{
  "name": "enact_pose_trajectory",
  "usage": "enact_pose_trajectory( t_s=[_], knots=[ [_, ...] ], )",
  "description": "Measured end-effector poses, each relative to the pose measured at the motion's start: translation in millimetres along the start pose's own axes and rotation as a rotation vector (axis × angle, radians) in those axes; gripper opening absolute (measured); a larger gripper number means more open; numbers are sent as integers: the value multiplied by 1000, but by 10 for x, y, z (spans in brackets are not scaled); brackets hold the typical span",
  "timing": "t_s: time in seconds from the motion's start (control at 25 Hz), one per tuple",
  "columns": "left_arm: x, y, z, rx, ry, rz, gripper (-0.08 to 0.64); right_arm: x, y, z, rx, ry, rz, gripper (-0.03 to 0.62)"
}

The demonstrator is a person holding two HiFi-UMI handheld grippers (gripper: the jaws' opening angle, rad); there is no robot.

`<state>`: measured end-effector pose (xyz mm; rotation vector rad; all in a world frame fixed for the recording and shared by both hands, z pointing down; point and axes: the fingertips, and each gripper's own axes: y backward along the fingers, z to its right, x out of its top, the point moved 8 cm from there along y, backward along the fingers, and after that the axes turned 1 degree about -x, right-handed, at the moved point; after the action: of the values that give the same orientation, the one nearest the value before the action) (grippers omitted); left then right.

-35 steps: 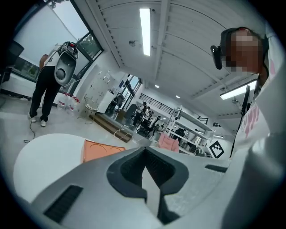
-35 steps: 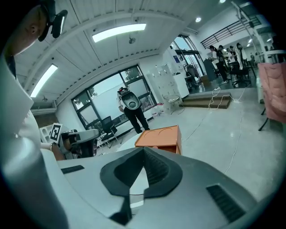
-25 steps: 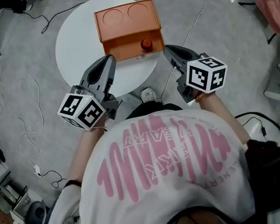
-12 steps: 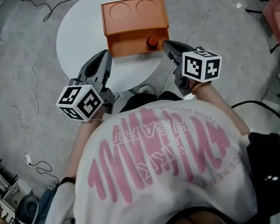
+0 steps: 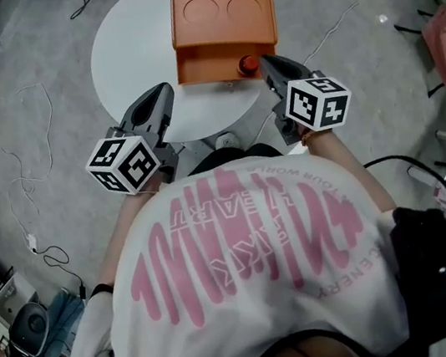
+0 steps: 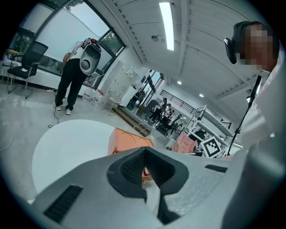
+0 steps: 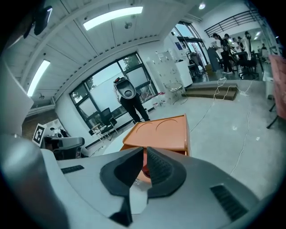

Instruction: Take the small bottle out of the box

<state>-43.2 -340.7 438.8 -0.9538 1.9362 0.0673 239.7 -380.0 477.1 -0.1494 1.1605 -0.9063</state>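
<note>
Orange box point(image 5: 222, 19) on a white table point(image 5: 130, 53), the red-capped small bottle point(image 5: 248, 63) in its near right corner.
Left gripper point(image 5: 164, 90) and right gripper point(image 5: 265, 61) are clenched and empty, the right tip just beside the bottle; the shirt point(image 5: 248, 279) print includes "HEART".

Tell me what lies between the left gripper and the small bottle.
In the head view: a strip of bare white table, then the orange box, its front section.
</note>
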Motion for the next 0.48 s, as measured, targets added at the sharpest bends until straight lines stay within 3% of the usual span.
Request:
enact_pose_trajectory(
  t_s=[0.08,0.2,0.44,0.48],
  knots=[
    [7,22,-18,-1,1,7,8,-12,-35,-34,11,-1,-3,9],
    [22,34,-8,-4,2,17,8,-29,-61,-51,19,5,-17,118],
    [44,128,-14,1,8,43,8,-80,-123,-127,-42,144,-86,123],
    [38,141,-10,-1,9,49,8,-88,-138,-126,-60,167,-101,164]
  ],
)
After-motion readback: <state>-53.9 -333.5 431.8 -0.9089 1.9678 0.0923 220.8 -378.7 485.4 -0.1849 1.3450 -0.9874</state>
